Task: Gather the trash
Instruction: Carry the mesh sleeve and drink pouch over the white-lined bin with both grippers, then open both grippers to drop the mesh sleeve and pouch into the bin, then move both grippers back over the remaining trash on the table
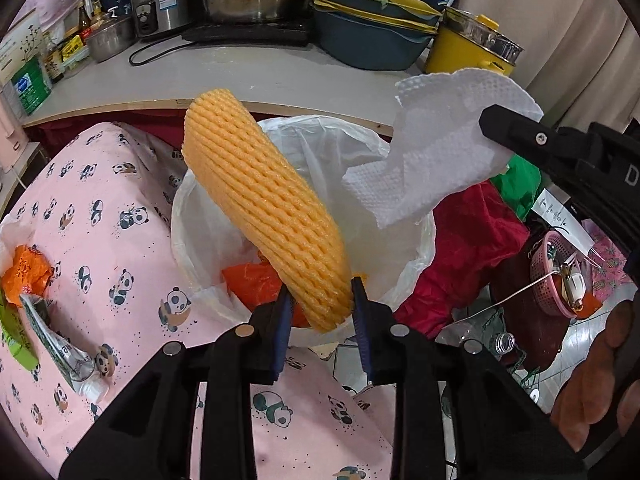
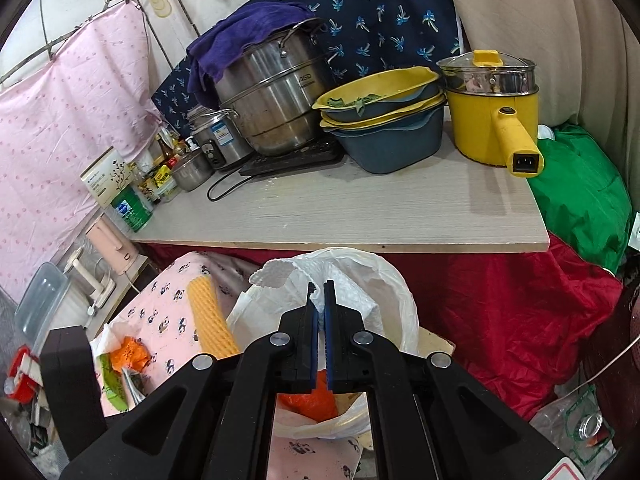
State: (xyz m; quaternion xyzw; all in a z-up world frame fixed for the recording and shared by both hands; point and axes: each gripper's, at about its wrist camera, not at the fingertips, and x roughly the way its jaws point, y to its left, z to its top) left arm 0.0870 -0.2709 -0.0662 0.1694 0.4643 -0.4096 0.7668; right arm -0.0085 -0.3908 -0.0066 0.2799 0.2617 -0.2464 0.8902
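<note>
My left gripper point(image 1: 320, 292) is shut on a yellow foam fruit net point(image 1: 264, 204) and holds it over the bin lined with a white plastic bag point(image 1: 320, 140). An orange wrapper point(image 1: 256, 284) lies inside the bin. My right gripper point(image 2: 319, 286) is shut on a white paper towel point(image 2: 348, 300) above the same bin point(image 2: 396, 304); it shows at the right of the left wrist view point(image 1: 440, 148). The foam net also shows in the right wrist view point(image 2: 210, 320). More trash lies on the panda cloth: an orange wrapper point(image 1: 26, 276), a green packet point(image 1: 16, 344) and a squeezed tube point(image 1: 64, 352).
A wooden counter point(image 2: 360, 216) behind the bin holds steel pots point(image 2: 272, 92), stacked basins point(image 2: 384, 128) and a yellow electric pot point(image 2: 492, 120). Red cloth point(image 2: 500, 312) hangs below. A pink basket point(image 1: 556, 276) and a plastic bottle point(image 1: 500, 344) are on the floor at right.
</note>
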